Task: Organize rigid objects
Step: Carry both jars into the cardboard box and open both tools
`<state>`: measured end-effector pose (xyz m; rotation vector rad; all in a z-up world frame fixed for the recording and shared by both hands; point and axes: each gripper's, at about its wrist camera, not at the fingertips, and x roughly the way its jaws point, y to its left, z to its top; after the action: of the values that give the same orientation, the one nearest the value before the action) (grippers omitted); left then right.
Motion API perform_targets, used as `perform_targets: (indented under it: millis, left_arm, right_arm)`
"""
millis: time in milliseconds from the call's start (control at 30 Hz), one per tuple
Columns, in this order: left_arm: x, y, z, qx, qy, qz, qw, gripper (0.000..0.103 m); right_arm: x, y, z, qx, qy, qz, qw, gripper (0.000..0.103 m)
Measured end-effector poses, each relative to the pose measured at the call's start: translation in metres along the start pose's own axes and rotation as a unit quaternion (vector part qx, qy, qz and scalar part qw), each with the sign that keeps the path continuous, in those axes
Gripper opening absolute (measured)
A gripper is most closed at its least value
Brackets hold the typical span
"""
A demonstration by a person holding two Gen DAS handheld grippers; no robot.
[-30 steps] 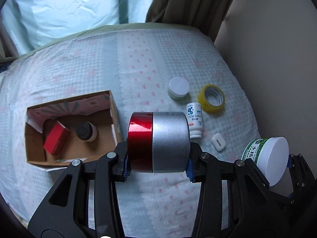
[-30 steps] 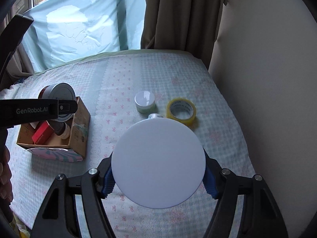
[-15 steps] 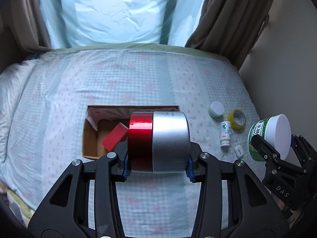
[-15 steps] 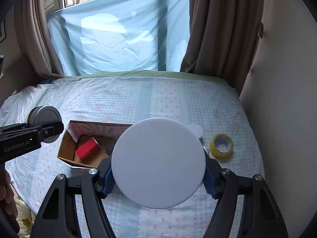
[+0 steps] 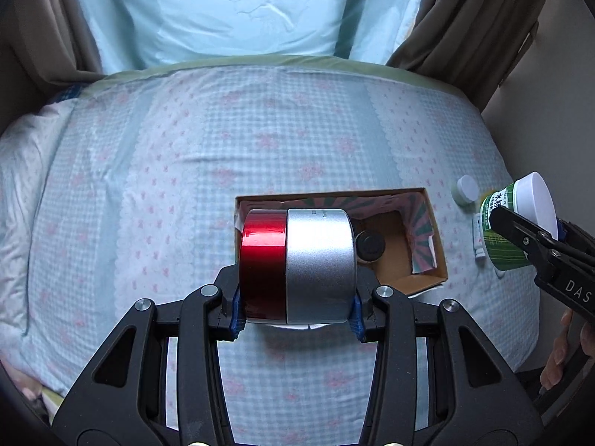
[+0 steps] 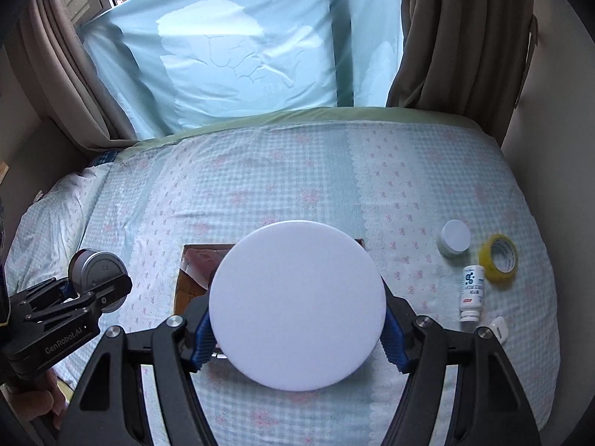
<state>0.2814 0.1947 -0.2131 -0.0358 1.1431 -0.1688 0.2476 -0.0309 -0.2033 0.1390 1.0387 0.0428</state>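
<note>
My left gripper [image 5: 297, 314] is shut on a red and silver round tin [image 5: 297, 265], held on its side above the near left part of an open cardboard box [image 5: 435, 238]. Inside the box stands a black-lidded jar [image 5: 368, 245]; the tin hides the rest. My right gripper [image 6: 297, 342] is shut on a green jar with a wide white lid [image 6: 297, 308], which covers most of the box [image 6: 193, 264]. In the left wrist view this green jar [image 5: 535, 200] hangs right of the box. The right wrist view shows the left gripper [image 6: 93, 290] left of the box.
On the checked bedspread right of the box lie a small white jar [image 6: 454, 238], a yellow tape roll [image 6: 498, 258], a small white bottle [image 6: 472, 291] and a white earbud case [image 6: 498, 325]. Curtains and a window stand behind the bed; a wall runs along the right.
Both grippers have swept left over the bed with their loads. The box, earlier left of the tin, now sits behind it. The loose items have slid to the right edge of view.
</note>
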Motion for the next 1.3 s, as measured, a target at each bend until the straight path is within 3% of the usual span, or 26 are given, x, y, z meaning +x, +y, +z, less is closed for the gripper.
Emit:
perform_targets:
  millis: [300,667,967,1167,1200,1233,1267,1300]
  left_arm:
    - [0.092,0.018,0.020,-0.001,0.059,-0.006,0.9982,0.038]
    - [0.196,0.016,0.021,0.010,0.126,0.006,0.9920,0.038]
    - [0.234,0.011,0.013,0.039,0.172,0.015,0.9841,0.038]
    - [0.232,0.004,0.012,0.063,0.168,0.023,0.9834,0.039]
    - [0.232,0.003,0.011,0.063,0.172,0.019,0.9829,0.042]
    - [0.232,0.002,0.011,0.060,0.178,0.012,0.9821,0.064]
    - [0.230,0.001,0.011,0.058,0.179,0.006,0.9821,0.088]
    - [0.226,-0.002,0.011,0.057,0.171,-0.010,0.9836,0.103]
  right_arm:
    - [0.089,-0.004,-0.002,0.021,0.078,-0.016,0.997,0.067]
    - [0.171,-0.020,-0.041,-0.039,0.136,-0.040,0.989,0.067]
    - [0.196,-0.016,-0.054,-0.075,0.153,-0.056,0.984,0.067]
    - [0.199,-0.014,-0.060,-0.087,0.156,-0.064,0.982,0.068]
    - [0.199,-0.016,-0.061,-0.083,0.157,-0.065,0.982,0.068]
    - [0.199,-0.017,-0.062,-0.078,0.154,-0.065,0.983,0.071]
    - [0.197,-0.019,-0.062,-0.073,0.147,-0.065,0.984,0.088]
    - [0.195,-0.022,-0.062,-0.069,0.140,-0.062,0.986,0.103]
